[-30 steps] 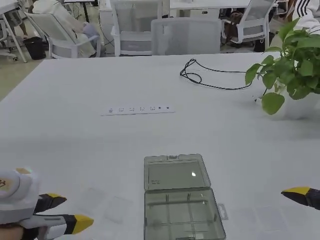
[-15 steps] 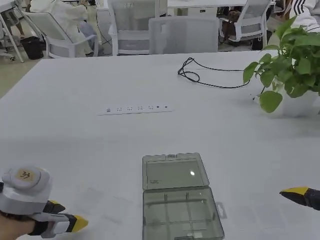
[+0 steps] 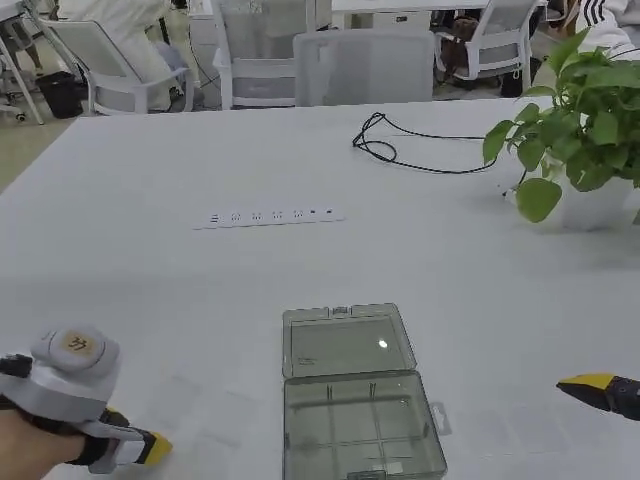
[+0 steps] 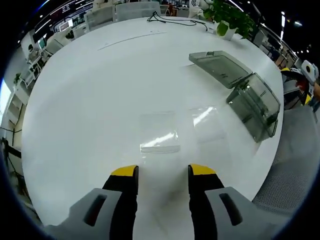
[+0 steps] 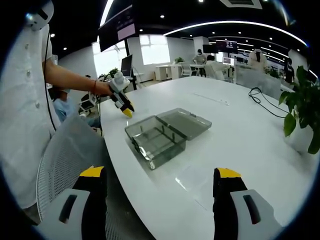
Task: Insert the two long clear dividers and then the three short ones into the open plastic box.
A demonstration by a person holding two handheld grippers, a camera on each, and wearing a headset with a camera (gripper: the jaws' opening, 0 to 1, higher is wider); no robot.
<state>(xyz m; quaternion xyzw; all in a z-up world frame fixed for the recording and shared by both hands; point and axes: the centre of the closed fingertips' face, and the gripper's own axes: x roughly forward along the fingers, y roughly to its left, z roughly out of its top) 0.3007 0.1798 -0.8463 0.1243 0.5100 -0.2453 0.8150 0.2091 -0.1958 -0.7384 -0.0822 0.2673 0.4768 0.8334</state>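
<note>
White workbench (image 3: 130, 270) is stretching out under the headset, and the open plastic box (image 3: 362, 425) is sitting at its near edge, lid (image 3: 347, 342) lying flat behind so the inside is facing up. My left gripper (image 3: 150, 452) is hovering near left, my right gripper (image 3: 598, 388) off right. Along my left jaws — standing partly apart, holding nothing — a clear divider (image 4: 160, 137) is lying flat just ahead, probably my pick. Along my right jaws, gaping wide and empty, another clear piece (image 5: 195, 181) is lying near the box.
</note>
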